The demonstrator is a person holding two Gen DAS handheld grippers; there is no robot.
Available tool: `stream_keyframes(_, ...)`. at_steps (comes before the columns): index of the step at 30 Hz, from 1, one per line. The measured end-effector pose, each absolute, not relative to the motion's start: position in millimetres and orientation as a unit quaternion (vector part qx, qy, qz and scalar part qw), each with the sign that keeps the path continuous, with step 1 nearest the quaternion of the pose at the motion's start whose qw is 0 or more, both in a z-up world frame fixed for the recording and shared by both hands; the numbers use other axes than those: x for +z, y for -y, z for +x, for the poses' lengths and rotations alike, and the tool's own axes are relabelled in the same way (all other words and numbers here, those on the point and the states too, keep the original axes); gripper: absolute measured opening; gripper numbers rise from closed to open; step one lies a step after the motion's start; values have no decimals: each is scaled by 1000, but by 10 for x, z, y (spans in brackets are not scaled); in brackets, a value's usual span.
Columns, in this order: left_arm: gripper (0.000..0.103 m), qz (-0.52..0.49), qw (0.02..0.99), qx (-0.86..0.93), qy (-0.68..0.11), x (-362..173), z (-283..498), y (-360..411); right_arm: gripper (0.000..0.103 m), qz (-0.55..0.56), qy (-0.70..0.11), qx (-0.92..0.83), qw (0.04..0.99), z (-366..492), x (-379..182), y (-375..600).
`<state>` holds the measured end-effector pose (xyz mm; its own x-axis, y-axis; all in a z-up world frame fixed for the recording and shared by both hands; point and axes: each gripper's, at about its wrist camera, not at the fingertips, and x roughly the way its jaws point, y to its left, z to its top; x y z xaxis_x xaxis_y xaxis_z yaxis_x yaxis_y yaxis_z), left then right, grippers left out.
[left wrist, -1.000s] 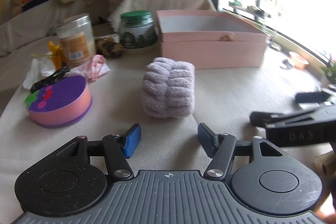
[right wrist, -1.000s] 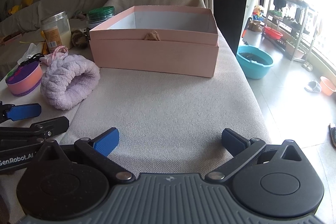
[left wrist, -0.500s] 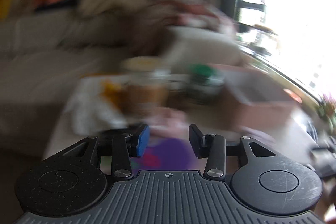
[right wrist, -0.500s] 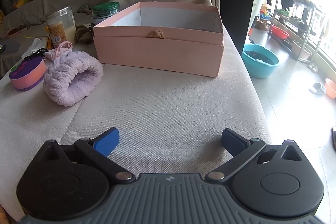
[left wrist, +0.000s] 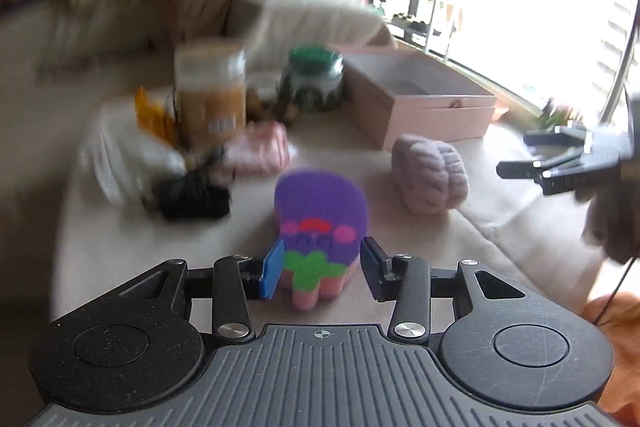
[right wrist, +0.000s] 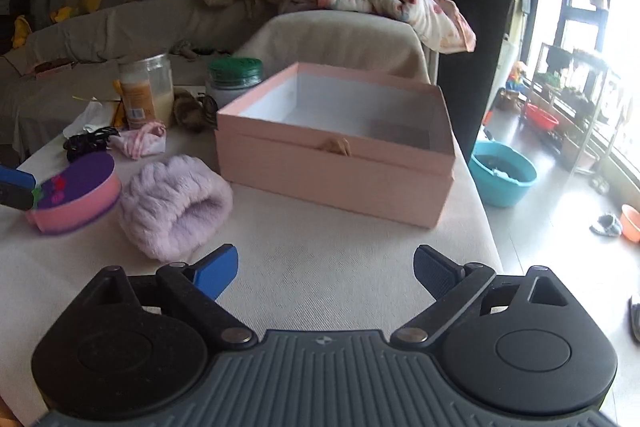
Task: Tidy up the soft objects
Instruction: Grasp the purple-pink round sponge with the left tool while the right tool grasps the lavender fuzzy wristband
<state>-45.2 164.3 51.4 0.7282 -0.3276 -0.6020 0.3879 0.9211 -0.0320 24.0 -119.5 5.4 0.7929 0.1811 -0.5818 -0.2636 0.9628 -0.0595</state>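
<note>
A purple-topped pink sponge (left wrist: 320, 227) lies on the cloth-covered table, its near end between the open fingers of my left gripper (left wrist: 322, 269); whether the pads touch it I cannot tell. It also shows in the right wrist view (right wrist: 76, 199), with a left fingertip (right wrist: 16, 183) at it. A fluffy lilac headband (left wrist: 430, 173) (right wrist: 176, 205) lies beside it. The open pink box (left wrist: 424, 103) (right wrist: 336, 151) stands behind. My right gripper (right wrist: 324, 269) is open and empty over bare cloth; it shows in the left wrist view (left wrist: 560, 163).
Behind the sponge are a pink cloth (right wrist: 140, 143), a black hair clip (right wrist: 86, 143), a clear jar (right wrist: 146, 97), a green-lidded jar (right wrist: 234, 81) and tissues. A sofa with cushions is beyond. The table edge drops on the right to a floor with a blue basin (right wrist: 502, 179).
My left gripper swung left from the lilac headband to the purple sponge and now straddles its near end. My right gripper rose a little and stayed open.
</note>
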Motion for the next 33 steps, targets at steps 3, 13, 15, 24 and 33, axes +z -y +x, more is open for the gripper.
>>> stream_keyframes(3,46,102,939,-159,-287,598,-488,-1387,96,-65,-297,126,944,213,83,1163)
stream_keyframes(13,92,193,911,-185,-314,187,-307,-814,96,-76,-272,138,949,20,135,1151)
stream_keyframes(15,86,180,915,-187,-308,206,-330,-815,96,-76,-273,140,949,28,135,1130)
stream_keyframes(24,82,79,941,-114,-309,286,-216,-1249,96,-21,-289,195,937,199,288,864)
stream_keyframes(33,82,57,942,-116,-311,139,-47,-1222,67,-55,-358,188,913,713,133,249)
